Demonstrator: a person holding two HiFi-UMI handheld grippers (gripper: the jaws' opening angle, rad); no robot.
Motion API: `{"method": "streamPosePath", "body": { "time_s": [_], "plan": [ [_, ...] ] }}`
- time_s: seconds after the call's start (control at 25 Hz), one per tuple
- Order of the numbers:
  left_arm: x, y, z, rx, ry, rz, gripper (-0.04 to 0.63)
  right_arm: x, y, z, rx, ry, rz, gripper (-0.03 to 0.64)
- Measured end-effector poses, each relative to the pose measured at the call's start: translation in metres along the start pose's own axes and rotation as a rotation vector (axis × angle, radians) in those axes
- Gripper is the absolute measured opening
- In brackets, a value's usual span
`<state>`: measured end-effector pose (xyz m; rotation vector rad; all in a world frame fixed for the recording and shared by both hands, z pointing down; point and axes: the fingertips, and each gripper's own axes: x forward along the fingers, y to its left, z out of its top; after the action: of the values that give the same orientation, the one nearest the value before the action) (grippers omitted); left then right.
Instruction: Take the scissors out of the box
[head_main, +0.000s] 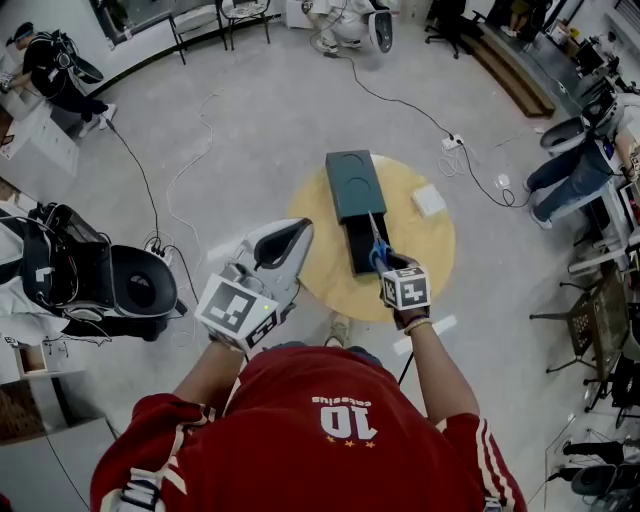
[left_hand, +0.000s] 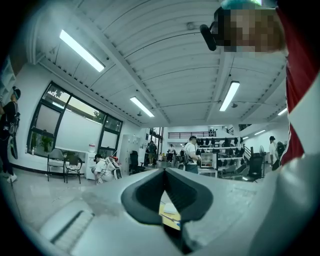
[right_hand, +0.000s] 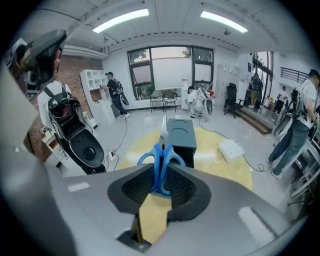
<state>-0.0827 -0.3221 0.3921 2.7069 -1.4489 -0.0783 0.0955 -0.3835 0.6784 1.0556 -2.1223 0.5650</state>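
Above the open black rectangular box (head_main: 356, 250) on the round yellow tabletop (head_main: 430, 250), my right hand-held gripper (right_hand: 161, 168) clamps the blue-handled steel scissors (right_hand: 156, 162), apparently lifted clear of it; only setting them down remains, I reckon. My left hand-held gripper (left_hand: 164, 172) is closed, empty

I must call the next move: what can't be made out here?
Blade tips of the scissors: edge-on in right gripper view; head view, from above, can't show whether they clear the box.
Inside of the box: dark in head view; mostly behind the scissors and right tongs in right gripper view.
Most of the table: left gripper view shows a sliver between the left tongs.
The white item on it: too small in head view.
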Motion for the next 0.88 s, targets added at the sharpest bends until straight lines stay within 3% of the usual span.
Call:
{"method": "streamPosePath", "body": {
  "time_s": [0.4,0.88],
  "plan": [
    [-0.018,-0.004,0.008,-0.020,-0.020,-0.044,0.003,-0.095,0.051,0.055,-0.034,-0.241,-0.009,0.084],
    [-0.035,-0.045,0.010,-0.011,-0.026,-0.024,0.003,-0.212,0.072,0.080,-0.128,-0.465,-0.013,0.086]
  ]
}}
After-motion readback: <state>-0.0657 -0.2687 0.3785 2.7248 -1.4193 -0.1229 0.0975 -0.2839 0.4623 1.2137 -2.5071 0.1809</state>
